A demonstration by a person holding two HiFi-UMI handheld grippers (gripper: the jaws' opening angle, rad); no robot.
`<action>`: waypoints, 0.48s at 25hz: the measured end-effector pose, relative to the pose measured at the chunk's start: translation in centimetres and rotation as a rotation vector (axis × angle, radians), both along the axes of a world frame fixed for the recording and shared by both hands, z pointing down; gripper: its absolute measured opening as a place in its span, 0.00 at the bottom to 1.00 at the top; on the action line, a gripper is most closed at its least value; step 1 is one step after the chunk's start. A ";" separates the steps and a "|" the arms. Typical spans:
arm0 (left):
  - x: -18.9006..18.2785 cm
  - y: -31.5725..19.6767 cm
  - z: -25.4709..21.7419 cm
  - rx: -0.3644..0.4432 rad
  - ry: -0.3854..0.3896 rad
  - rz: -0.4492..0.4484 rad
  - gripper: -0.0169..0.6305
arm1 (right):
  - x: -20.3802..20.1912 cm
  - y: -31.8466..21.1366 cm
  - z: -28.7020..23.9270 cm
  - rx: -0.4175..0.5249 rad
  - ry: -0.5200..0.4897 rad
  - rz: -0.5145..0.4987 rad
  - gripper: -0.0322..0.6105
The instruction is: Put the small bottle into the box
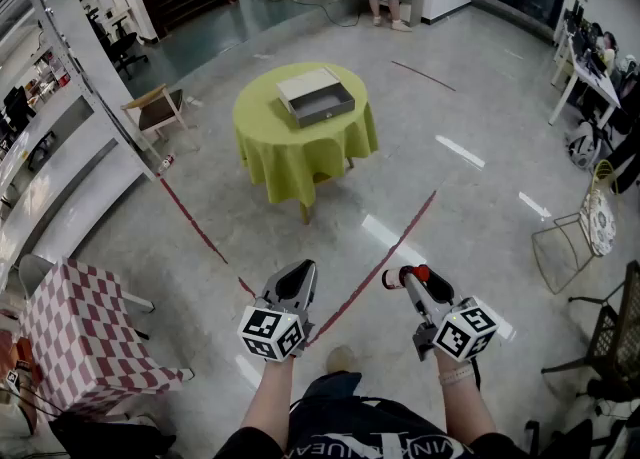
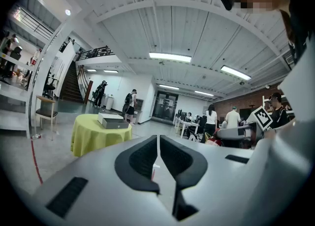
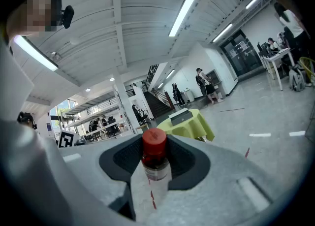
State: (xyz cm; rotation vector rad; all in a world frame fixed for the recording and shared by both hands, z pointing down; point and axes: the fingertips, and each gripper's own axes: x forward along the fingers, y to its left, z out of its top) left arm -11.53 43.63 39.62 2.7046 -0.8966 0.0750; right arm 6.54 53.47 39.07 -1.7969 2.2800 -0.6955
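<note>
The small bottle (image 3: 156, 160) has a red cap and a clear body, and my right gripper (image 3: 155, 152) is shut on it, cap up between the dark pads. In the head view the bottle (image 1: 416, 274) shows at the tip of the right gripper (image 1: 403, 278), low and right of centre. My left gripper (image 1: 293, 285) is beside it on the left, with nothing in it; its jaws (image 2: 157, 157) stand together with only a hairline gap. The grey box (image 1: 316, 97) lies open on a round table with a yellow-green cloth (image 1: 300, 142), some distance ahead across the floor.
A red-and-white checkered table (image 1: 75, 332) stands at the lower left, white shelving (image 1: 60, 147) runs along the left. A wooden chair (image 1: 155, 107) sits left of the round table, a wire chair (image 1: 575, 237) at the right. Red tape lines (image 1: 200, 227) cross the floor. People stand at the back.
</note>
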 end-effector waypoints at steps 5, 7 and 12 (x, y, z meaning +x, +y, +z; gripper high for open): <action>-0.1 -5.2 0.3 0.018 0.006 0.010 0.06 | -0.4 -5.2 0.3 0.012 0.015 0.006 0.28; -0.3 -6.4 0.4 0.020 0.006 0.009 0.06 | -0.7 -6.6 0.4 0.009 0.023 0.003 0.28; -0.5 -7.6 0.5 0.013 0.012 0.011 0.06 | -1.3 -7.7 0.0 -0.003 0.043 -0.002 0.28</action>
